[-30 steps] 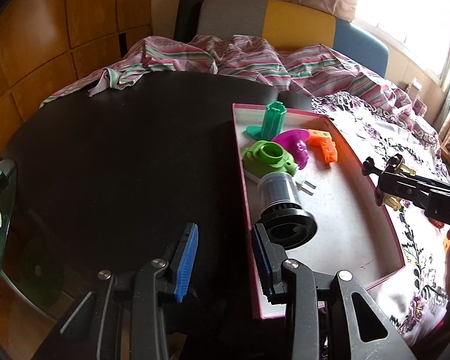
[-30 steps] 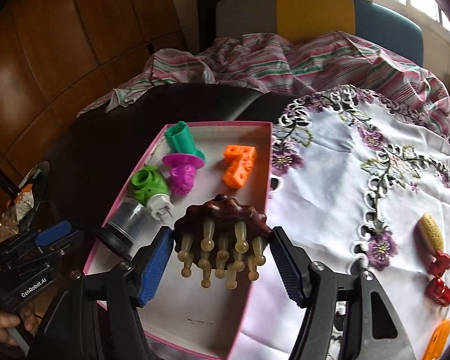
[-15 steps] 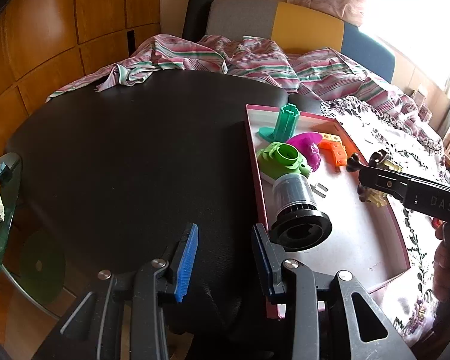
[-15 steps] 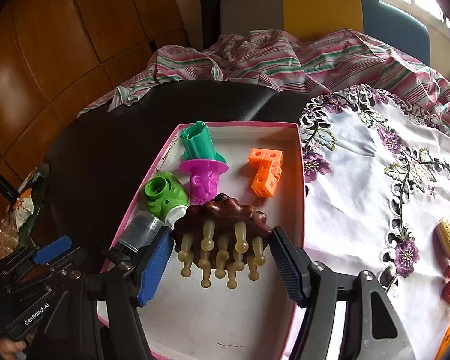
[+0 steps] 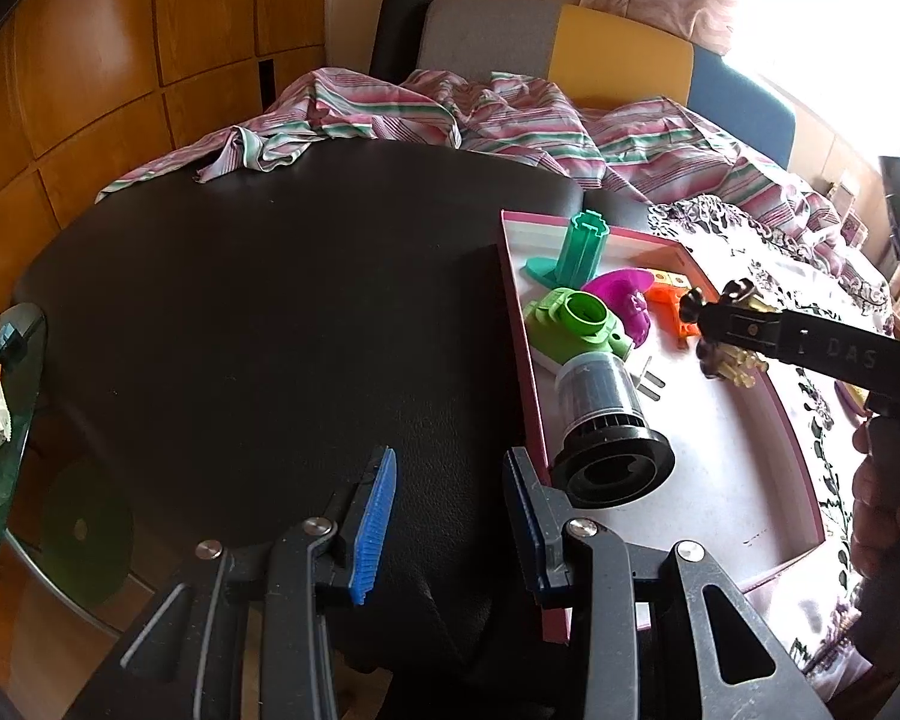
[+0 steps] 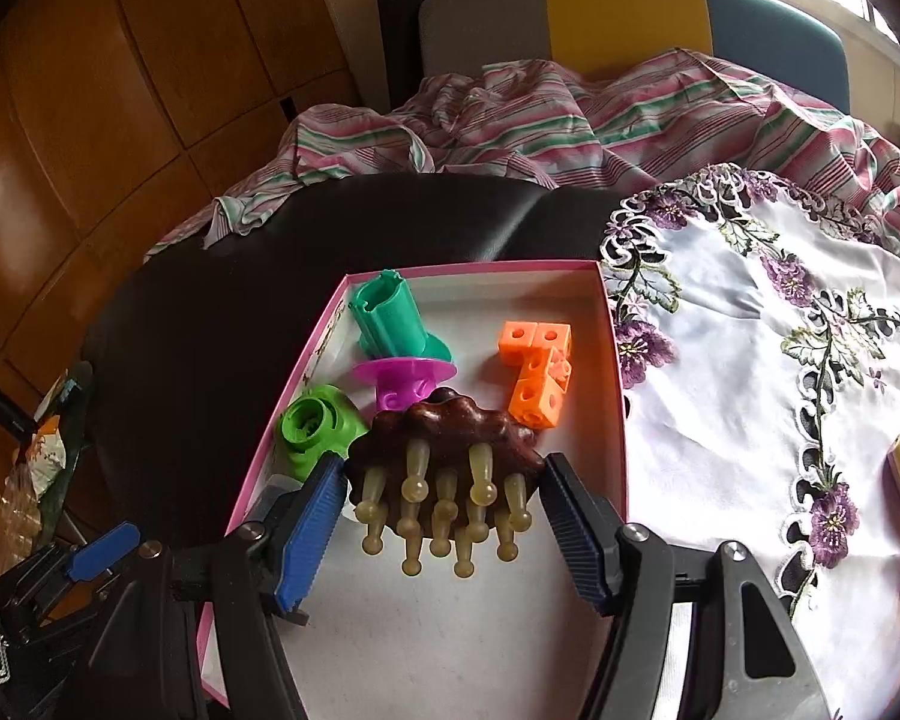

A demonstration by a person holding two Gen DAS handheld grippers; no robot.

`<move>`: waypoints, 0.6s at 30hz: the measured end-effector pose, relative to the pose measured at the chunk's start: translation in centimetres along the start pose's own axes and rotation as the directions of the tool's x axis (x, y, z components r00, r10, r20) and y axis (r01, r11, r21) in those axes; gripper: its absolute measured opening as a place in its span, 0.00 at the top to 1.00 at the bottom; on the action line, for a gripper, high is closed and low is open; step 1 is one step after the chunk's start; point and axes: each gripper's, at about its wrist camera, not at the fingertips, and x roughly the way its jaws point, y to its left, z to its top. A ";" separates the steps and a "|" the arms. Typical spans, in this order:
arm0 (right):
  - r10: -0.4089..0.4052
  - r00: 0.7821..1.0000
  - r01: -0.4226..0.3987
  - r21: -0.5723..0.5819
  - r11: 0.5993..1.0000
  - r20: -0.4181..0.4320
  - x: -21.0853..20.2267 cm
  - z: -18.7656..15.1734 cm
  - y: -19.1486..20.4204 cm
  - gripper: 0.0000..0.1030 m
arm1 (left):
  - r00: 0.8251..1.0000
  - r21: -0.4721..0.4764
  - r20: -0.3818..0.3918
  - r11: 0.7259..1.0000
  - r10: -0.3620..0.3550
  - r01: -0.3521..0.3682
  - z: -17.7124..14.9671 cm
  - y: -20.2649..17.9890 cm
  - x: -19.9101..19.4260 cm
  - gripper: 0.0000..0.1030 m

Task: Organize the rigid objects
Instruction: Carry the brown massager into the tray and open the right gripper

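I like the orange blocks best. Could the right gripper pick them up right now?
Probably not yet. The right gripper is already shut on the brown massage comb, so its jaws are full. The orange blocks lie in the open in the pink tray, just ahead; it would have to drop the comb first.

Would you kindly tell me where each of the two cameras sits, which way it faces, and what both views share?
Left wrist: on the left gripper, facing down over the black table beside the pink tray; its empty fingers show, plus the right hand.
Right wrist: on the right gripper, facing down into the tray; its fingers clamp a brown massage comb.
Shared: tray, teal mold, orange blocks, striped cloth.
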 end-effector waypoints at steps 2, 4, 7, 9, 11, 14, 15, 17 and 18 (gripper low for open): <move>-0.014 1.000 0.014 0.006 1.000 -0.013 0.7 0.2 -0.2 0.35 | 1.000 -0.002 0.000 1.000 0.000 0.000 0.1 0.0 0.0 0.63; -0.036 0.998 0.036 0.004 0.999 -0.043 1.8 0.3 -0.4 0.35 | 1.000 -0.001 0.000 1.000 0.000 0.000 0.1 0.0 0.0 0.63; -0.072 0.994 0.073 0.015 0.997 -0.077 3.1 0.0 -1.1 0.34 | 1.000 -0.001 0.003 1.000 0.002 -0.002 0.2 0.2 -0.1 0.63; -0.072 0.994 0.074 0.027 0.997 -0.080 3.2 0.0 -1.4 0.34 | 1.000 -0.006 0.003 1.000 0.004 -0.004 0.2 0.3 -0.1 0.63; -0.070 0.994 0.073 0.033 0.997 -0.083 3.3 0.1 -1.6 0.34 | 1.000 -0.011 0.004 1.000 0.002 -0.002 0.3 0.4 -0.2 0.63; -0.065 0.994 0.069 0.041 0.997 -0.087 3.3 0.1 -1.8 0.34 | 1.000 -0.012 0.004 1.000 0.003 -0.003 0.3 0.5 -0.3 0.63; -0.065 0.994 0.069 0.045 0.997 -0.087 3.3 0.2 -1.9 0.34 | 1.000 -0.013 0.004 1.000 0.003 -0.003 0.2 0.6 -0.3 0.63; -0.064 0.994 0.068 0.053 0.996 -0.085 3.1 0.2 -2.0 0.33 | 1.000 -0.012 0.005 1.000 0.003 -0.003 0.2 0.6 -0.4 0.63; -0.061 0.995 0.065 0.058 0.996 -0.080 3.0 0.3 -2.0 0.30 | 1.000 -0.011 0.004 1.000 0.003 -0.003 0.2 0.6 -0.3 0.63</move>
